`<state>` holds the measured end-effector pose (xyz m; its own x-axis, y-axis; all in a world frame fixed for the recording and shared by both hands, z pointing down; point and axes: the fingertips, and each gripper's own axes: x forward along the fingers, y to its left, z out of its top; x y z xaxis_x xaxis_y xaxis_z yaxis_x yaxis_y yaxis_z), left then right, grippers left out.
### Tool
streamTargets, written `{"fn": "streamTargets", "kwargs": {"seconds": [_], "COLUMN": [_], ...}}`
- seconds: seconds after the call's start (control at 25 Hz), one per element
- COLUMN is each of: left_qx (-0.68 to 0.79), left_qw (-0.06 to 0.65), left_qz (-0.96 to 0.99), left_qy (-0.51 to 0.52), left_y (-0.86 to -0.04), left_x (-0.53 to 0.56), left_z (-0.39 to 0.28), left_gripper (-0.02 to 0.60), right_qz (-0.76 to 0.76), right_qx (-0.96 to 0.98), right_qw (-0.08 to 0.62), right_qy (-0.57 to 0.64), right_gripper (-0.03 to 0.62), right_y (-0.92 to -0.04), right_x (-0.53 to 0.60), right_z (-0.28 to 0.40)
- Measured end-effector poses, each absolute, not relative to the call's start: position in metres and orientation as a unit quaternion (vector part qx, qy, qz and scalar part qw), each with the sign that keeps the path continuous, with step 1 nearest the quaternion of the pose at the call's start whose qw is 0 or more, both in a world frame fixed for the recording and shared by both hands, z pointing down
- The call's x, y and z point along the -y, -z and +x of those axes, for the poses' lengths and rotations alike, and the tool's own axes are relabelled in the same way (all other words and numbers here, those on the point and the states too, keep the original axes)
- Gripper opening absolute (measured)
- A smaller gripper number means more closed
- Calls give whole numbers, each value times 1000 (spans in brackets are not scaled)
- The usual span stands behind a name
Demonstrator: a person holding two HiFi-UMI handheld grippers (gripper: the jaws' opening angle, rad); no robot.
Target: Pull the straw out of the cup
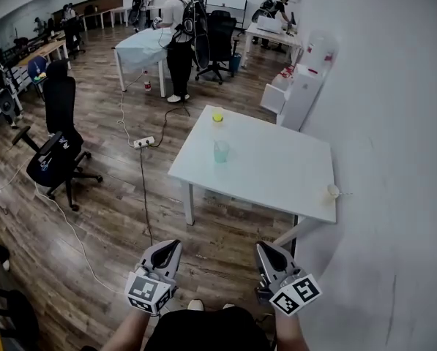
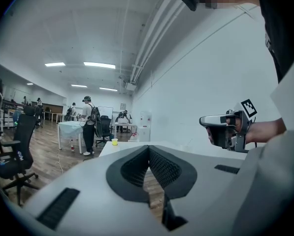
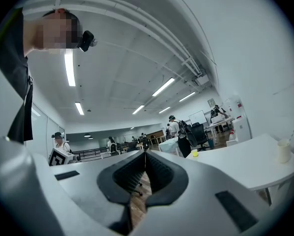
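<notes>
Office with wood floor, white table (image 1: 277,167) ahead, both grippers low on the near side.
Left gripper (image 1: 170,247) and right gripper (image 1: 265,248): jaws together, nothing between them, both well apart from the table. Cup (image 1: 333,191) with straw (image 3: 293,132) stands at the table's near right corner, by the wall. Glass (image 1: 221,151) left of centre; yellow cup (image 1: 217,115) at far edge.

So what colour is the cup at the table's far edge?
That cup is yellow; the head view shows it best.
</notes>
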<state>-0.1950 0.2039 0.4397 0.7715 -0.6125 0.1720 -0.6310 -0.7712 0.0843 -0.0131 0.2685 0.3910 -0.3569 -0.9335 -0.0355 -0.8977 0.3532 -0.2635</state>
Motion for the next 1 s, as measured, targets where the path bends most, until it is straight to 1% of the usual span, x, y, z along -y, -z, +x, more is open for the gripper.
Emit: {"fn": "streamTargets", "kwargs": {"seconds": [0.16, 0.48, 1.0], "left_qx": [332, 340, 355], "left_qw": [70, 84, 89], "left_qz": [938, 935, 929], "left_qy": [-68, -55, -52], "left_y": [-445, -449, -456], "left_x": [-201, -202, -193], "left_z": [-211, -238, -247], "left_gripper": [14, 14, 14], "right_qz": [-562, -561, -550], "right_qx": [-813, -817, -823], "right_qw": [96, 78, 88], "right_qy": [112, 109, 114], "right_gripper": [21, 21, 21], "right_y": [-396, -393, -392], "right_x": [-269, -271, -248], "right_z": [-25, -49, -48]}}
